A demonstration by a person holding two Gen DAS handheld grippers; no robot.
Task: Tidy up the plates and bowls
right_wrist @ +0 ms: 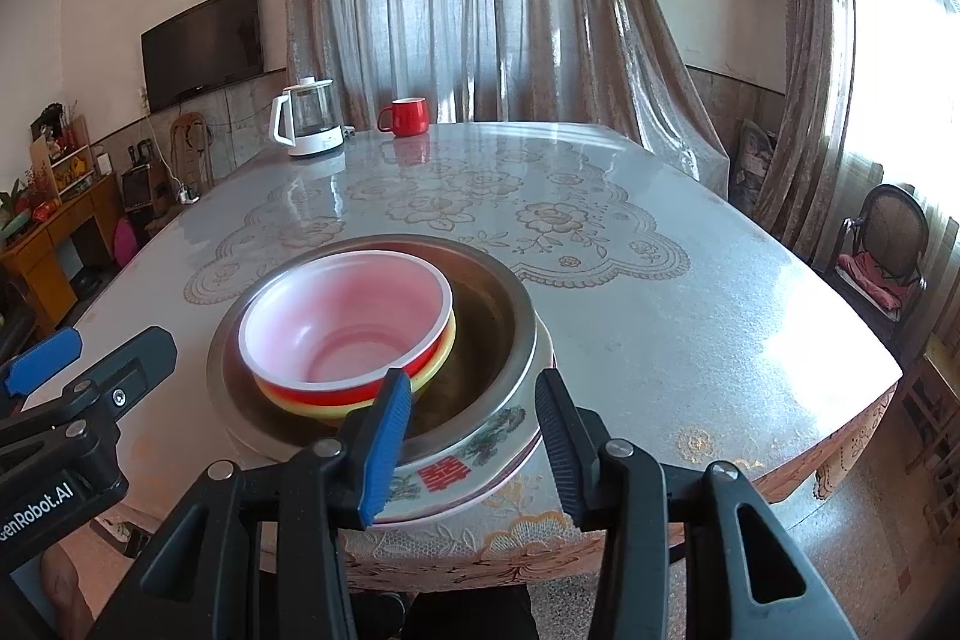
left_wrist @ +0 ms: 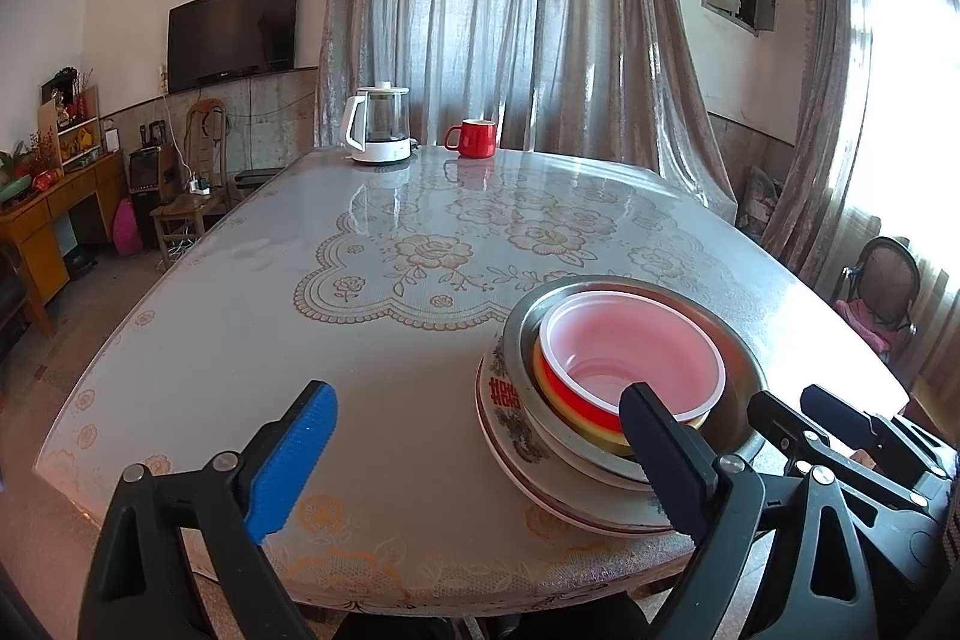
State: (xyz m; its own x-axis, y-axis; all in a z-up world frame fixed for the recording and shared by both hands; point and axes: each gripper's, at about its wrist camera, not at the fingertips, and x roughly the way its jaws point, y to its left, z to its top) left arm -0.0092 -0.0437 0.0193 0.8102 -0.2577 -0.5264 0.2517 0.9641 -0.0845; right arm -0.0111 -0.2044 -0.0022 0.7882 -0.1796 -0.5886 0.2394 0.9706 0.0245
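- While the stack sits at the near edge of the table (right_wrist: 690,316), we have the red plastic bowl (right_wrist: 348,322) nested in a yellow bowl (right_wrist: 441,361), both inside the steel basin (right_wrist: 498,322), all on the patterned ceramic plate (right_wrist: 480,454).
- Our left gripper (left_wrist: 480,454) stands wide and released, gripping nothing, just left of the stack.
- Our right gripper (right_wrist: 474,436) stands part-open across the near rim of the stack; whether its pads press on the basin we cannot tell.
- We'd judge the plastic bowls light and a bit flexible: pinch a rim.
- That basin looks stiff and slick, the plate heavy and breakable: take the plate's edge from both sides, and lift level.
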